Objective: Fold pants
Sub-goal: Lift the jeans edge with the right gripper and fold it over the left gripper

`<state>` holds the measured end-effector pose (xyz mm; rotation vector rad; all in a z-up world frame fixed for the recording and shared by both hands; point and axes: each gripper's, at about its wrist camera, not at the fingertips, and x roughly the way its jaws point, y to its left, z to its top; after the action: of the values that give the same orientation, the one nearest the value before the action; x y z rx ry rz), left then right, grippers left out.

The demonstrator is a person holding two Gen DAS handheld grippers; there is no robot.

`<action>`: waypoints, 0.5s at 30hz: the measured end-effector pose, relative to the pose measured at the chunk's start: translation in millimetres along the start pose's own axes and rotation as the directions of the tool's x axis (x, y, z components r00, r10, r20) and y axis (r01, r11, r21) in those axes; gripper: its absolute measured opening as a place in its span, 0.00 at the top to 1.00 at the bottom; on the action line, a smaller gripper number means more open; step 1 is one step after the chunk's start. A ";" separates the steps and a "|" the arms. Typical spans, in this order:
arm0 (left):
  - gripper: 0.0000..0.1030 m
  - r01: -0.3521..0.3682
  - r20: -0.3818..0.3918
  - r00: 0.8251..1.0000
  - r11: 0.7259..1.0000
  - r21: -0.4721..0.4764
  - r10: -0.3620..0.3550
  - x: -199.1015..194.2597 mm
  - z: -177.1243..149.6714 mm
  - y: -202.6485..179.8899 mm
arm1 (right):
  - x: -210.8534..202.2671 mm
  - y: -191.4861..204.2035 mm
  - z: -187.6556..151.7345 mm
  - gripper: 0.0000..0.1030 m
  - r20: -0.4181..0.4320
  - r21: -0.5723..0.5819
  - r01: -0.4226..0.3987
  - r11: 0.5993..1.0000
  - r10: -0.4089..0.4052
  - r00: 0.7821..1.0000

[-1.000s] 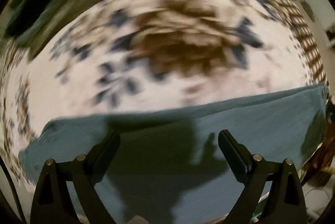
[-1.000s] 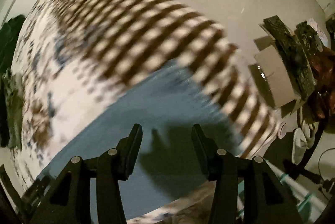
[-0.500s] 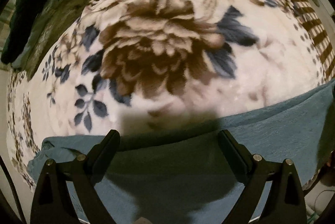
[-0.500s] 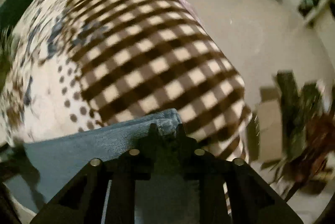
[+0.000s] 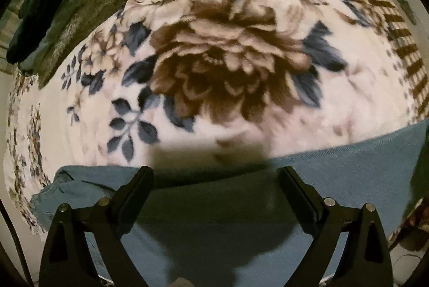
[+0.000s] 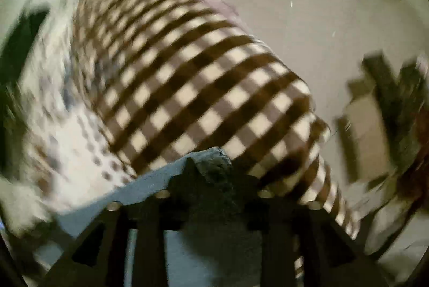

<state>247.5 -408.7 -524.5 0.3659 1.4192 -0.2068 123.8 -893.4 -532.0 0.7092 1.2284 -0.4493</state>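
We have the blue pants (image 5: 335, 179) flat on the flowered blanket (image 5: 214, 59). Our right gripper (image 6: 214, 174) pinches their hem corner; our left gripper (image 5: 215, 179) hovers wide above them. Next we should probably grab with it, then fold over.

The right wrist view is smeared by motion: the dark shapes on the floor (image 6: 386, 104) at right cannot be identified, and the right gripper (image 6: 214, 174) covers the pants (image 6: 166, 179) corner, hiding how it is pinched. In the left wrist view the pants (image 5: 335, 171) run off the right and bottom edges, and the dark clothes (image 5: 67, 0) at upper left are cut by the rim.
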 end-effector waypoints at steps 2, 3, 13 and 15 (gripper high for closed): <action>0.07 0.048 0.004 0.999 0.999 0.006 -0.048 -7.6 -10.1 -5.8 | -26.4 -27.6 -11.0 0.40 0.051 0.123 -0.067 0.990 0.061 0.997; 0.07 0.070 -0.001 0.998 0.997 0.010 -0.070 -13.8 -24.9 -14.7 | -35.3 -38.5 -21.0 0.39 0.058 0.162 -0.091 0.983 0.083 0.995; 0.07 0.294 -0.149 0.945 0.956 -0.002 -0.291 18.1 -86.1 -57.2 | 28.3 -90.8 -140.4 0.36 0.010 0.436 -0.257 0.862 0.281 0.960; 0.07 0.288 -0.156 0.946 0.958 0.000 -0.284 28.7 -89.6 -55.9 | 29.9 -92.0 -146.0 0.31 0.096 0.464 -0.332 0.821 0.326 0.940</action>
<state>149.1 -425.4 -569.5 0.1955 1.6233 -0.4396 -29.2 -854.0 -607.5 1.3186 0.9574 -0.4674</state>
